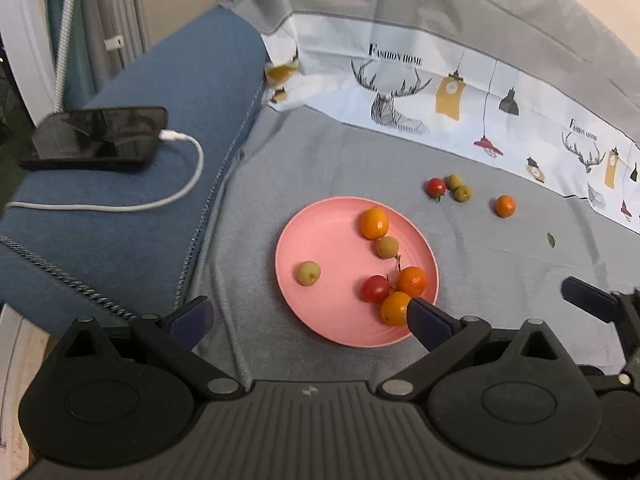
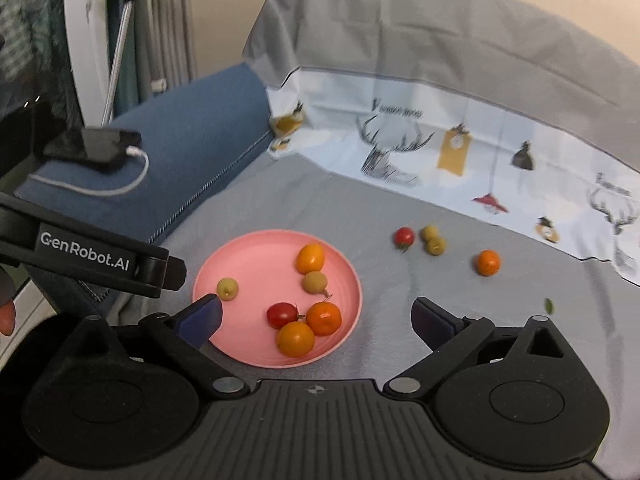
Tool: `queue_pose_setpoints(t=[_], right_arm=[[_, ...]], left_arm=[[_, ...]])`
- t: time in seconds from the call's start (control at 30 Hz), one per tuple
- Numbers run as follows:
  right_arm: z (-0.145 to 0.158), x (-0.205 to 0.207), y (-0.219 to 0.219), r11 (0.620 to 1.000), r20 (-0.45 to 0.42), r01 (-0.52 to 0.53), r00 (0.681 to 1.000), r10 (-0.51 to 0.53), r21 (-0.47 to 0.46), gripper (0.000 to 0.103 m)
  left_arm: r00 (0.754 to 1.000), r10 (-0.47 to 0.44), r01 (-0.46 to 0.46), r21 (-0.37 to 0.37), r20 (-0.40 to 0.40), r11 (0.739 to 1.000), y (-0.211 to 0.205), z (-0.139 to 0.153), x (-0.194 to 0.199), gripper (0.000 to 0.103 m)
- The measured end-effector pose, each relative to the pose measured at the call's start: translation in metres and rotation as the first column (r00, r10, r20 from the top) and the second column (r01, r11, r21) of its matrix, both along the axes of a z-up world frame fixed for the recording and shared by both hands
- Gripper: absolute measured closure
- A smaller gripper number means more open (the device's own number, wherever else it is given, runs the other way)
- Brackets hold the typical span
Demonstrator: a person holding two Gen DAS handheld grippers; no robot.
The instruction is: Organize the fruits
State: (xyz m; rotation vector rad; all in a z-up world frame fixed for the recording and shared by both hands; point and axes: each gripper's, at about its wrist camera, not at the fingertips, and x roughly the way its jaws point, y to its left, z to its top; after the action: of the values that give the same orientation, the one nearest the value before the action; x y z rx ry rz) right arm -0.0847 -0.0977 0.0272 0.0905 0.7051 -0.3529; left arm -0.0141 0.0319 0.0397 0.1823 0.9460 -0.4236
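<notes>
The grey cloth [image 2: 384, 208] is covering the surface that is carrying everything, with a blue cushion [image 1: 168, 128] lying along its left edge and a phone [image 1: 96, 138] charging on top of it. The pink plate [image 2: 248, 268] is sitting near the middle of the cloth and is already holding six fruits: three orange ones, a red tomato [image 2: 282, 314] and two pale green-yellow ones. Four fruits are lying loose on the cloth beyond the plate's right side: a second red tomato [image 2: 404, 236], two small green fruits [image 2: 433, 240] touching each other just beside it, and a lone orange fruit [image 2: 488, 262] set apart further right. The left hand-held gripper [image 1: 308, 312] is hanging released over the plate's near rim, grasping nothing, its right finger looking to be against the nearest orange fruit [image 1: 394, 308], though contact cannot be confirmed. The right hand-held gripper [image 2: 316, 318] is likewise spread wide and empty, hovering over the plate's near edge. The step in hand is probably fetching a loose fruit, and the right gripper is looking better placed for it. Doing it well is meaning descending straight over one fruit with a finger on either side, closing gently since these small round fruits are likely rolling or bruising easily, and avoiding nudging the touching green pair while taking the tomato beside them
</notes>
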Motion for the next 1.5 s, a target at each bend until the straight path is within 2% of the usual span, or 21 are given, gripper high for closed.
queue_pose_setpoints(t=[0.17,0.33,0.73,0.83,1.17,1.5], right_arm=[[0.019,-0.032,0.018,0.998,0.076,0.042,0.996,-0.039,-0.047,0.001],[0.031,-0.064,0.032,0.997,0.137,0.046,0.990,-0.037,-0.067,0.001],[0.044,-0.108,0.040,0.997,0.217,0.050,0.975,-0.036,-0.063,0.001],[0.045,-0.110,0.041,0.997,0.221,0.046,0.975,-0.031,-0.063,0.001],[0.037,-0.092,0.035,0.996,0.167,0.045,0.985,-0.032,-0.071,0.001],[0.029,-0.083,0.034,0.997,0.129,0.040,0.991,-0.031,-0.067,0.001]], left_arm=[[0.999,0.017,-0.016,-0.010,0.043,1.000,0.014,0.020,-0.028,0.000],[0.998,0.019,-0.018,-0.009,0.057,1.000,0.024,0.027,-0.055,0.000],[0.993,0.006,-0.007,0.009,0.120,1.000,0.025,0.046,-0.102,0.000],[0.992,0.008,-0.010,0.018,0.128,1.000,0.025,0.046,-0.106,0.000],[0.996,0.027,-0.029,0.021,0.085,0.999,0.026,0.034,-0.079,0.000],[0.998,0.031,-0.033,0.025,0.053,0.999,0.028,0.025,-0.070,0.000]])
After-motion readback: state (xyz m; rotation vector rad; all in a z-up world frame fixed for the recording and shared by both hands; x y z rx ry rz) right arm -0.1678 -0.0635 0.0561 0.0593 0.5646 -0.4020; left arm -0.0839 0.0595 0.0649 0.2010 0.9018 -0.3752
